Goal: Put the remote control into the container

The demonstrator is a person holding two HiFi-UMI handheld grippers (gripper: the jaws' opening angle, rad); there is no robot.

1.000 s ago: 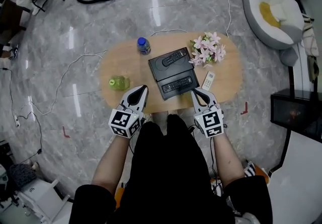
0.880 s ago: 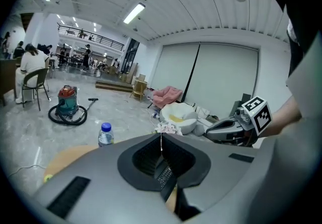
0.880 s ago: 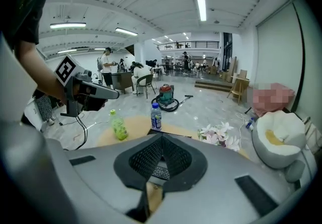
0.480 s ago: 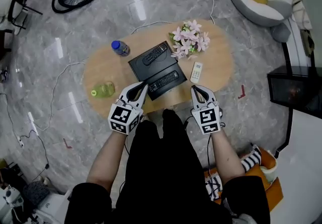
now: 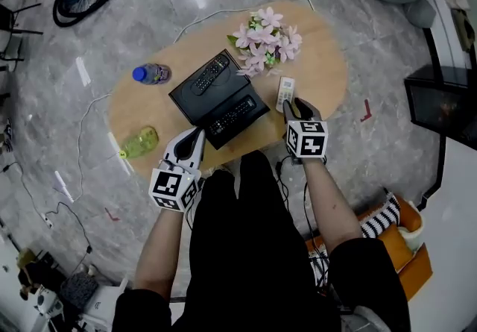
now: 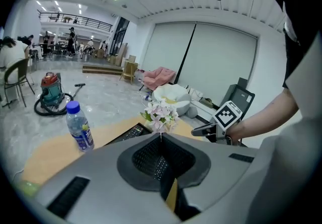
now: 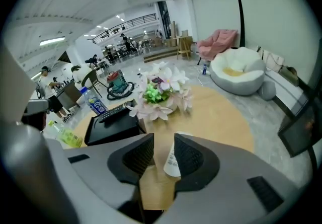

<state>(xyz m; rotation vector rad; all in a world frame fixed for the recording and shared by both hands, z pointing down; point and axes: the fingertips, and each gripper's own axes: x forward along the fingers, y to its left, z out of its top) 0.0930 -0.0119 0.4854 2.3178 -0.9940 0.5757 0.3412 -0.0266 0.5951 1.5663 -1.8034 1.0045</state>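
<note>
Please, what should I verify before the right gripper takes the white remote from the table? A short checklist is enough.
1. Right gripper jaws apart: ok. They have just been opening, with nothing between the pads.
2. White remote centred in the gap: not ok. It lies just ahead, partly behind one jaw.
3. Remote free of the flowers: ok, they are apart.
4. Bare room in the container: ok, beside the black remote.
5. Left gripper shut and empty: ok.

Glossy grey marble floor [image 5: 149,17], oval wooden table [image 5: 324,66]
</note>
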